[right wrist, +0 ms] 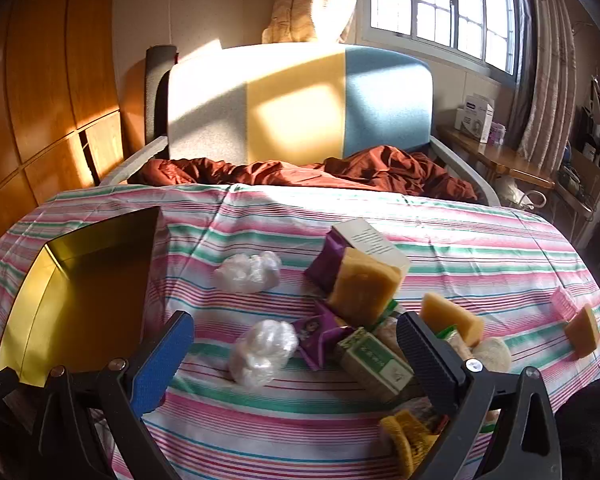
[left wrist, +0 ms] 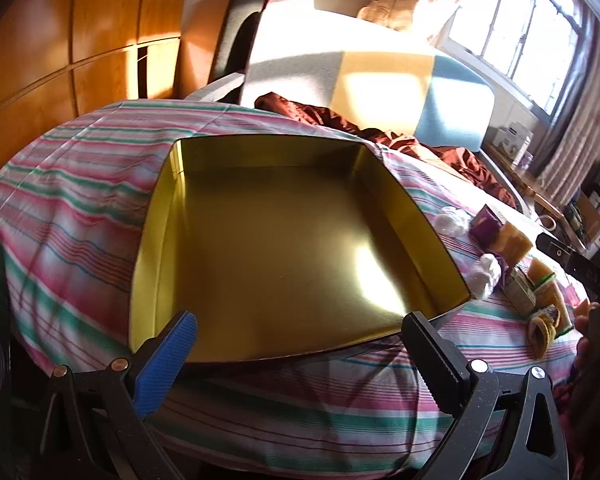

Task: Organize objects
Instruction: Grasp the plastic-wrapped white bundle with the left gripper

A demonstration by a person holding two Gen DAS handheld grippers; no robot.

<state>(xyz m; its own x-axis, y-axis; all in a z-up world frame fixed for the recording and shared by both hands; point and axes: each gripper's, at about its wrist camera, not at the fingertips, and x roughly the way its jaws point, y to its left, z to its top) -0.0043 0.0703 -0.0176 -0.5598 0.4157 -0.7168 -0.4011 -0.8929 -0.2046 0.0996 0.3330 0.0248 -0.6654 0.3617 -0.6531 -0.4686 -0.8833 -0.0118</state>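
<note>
Sunlit bedroom; striped bedsheet (right wrist: 440, 236) under gold tin (left wrist: 284, 240).

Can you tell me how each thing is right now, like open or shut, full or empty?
Shiny gold square tin box: open, no lid, empty.
Left gripper: open, holding nothing.
Right gripper: open, holding nothing.
Crumpled clear plastic bag: scrunched into a ball.
Green and white cardboard carton: lying on its side.
Red-brown blanket: rumpled.
Window curtains: pulled aside.
</note>
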